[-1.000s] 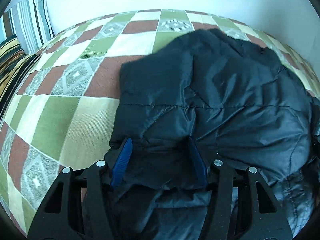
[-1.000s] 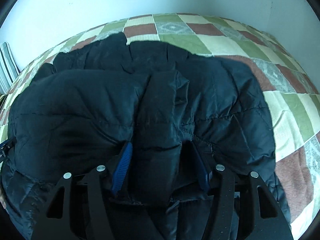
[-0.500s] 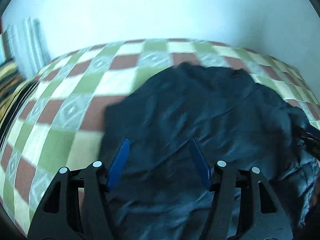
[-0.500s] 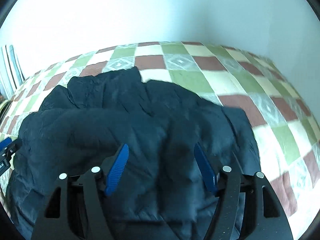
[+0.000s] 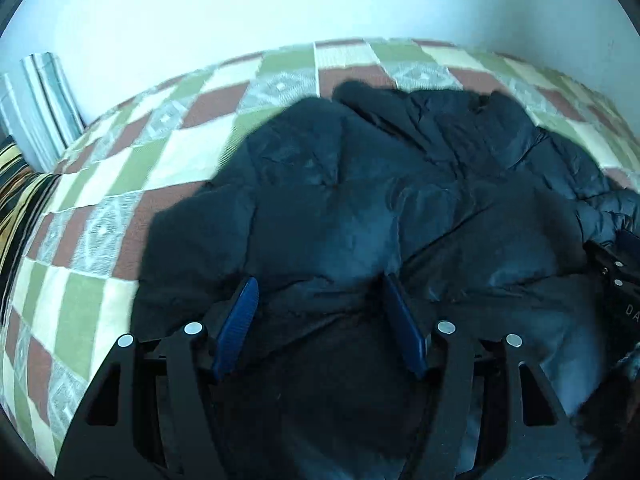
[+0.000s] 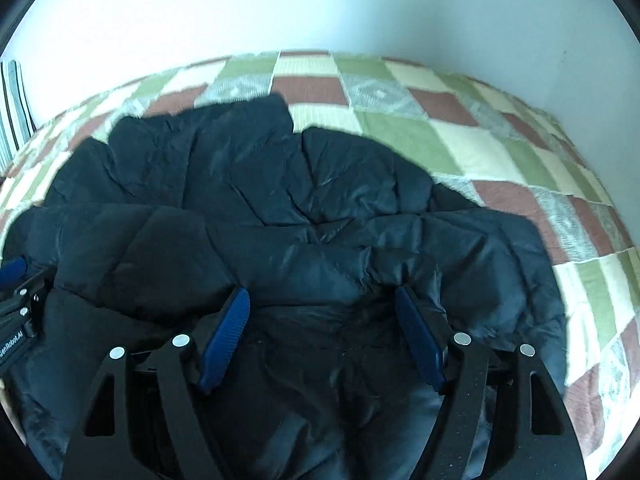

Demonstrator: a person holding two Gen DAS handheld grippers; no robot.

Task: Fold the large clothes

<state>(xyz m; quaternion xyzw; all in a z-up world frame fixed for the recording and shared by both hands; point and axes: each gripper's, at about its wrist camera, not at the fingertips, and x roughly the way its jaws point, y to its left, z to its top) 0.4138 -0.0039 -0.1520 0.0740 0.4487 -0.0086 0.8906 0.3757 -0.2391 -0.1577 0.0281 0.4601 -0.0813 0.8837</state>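
Note:
A large dark blue quilted jacket lies spread and rumpled on a checked bed cover; it also fills the right wrist view. My left gripper is open, its blue pads wide apart over the jacket's near left part, with a fold of fabric bulging between them. My right gripper is open over the jacket's near right part, a ridge of fabric lying between its fingers. The right gripper's body shows at the right edge of the left wrist view; the left gripper's body shows at the left edge of the right wrist view.
The bed cover has green, brown and cream squares and also shows in the right wrist view. Striped pillows stand at the far left against a white wall. The wall also runs behind the bed in the right wrist view.
Both grippers rose and tilted up from the jacket, showing more wall, then came back down toward its near edge. The jacket's folds have shifted. Both stay open.

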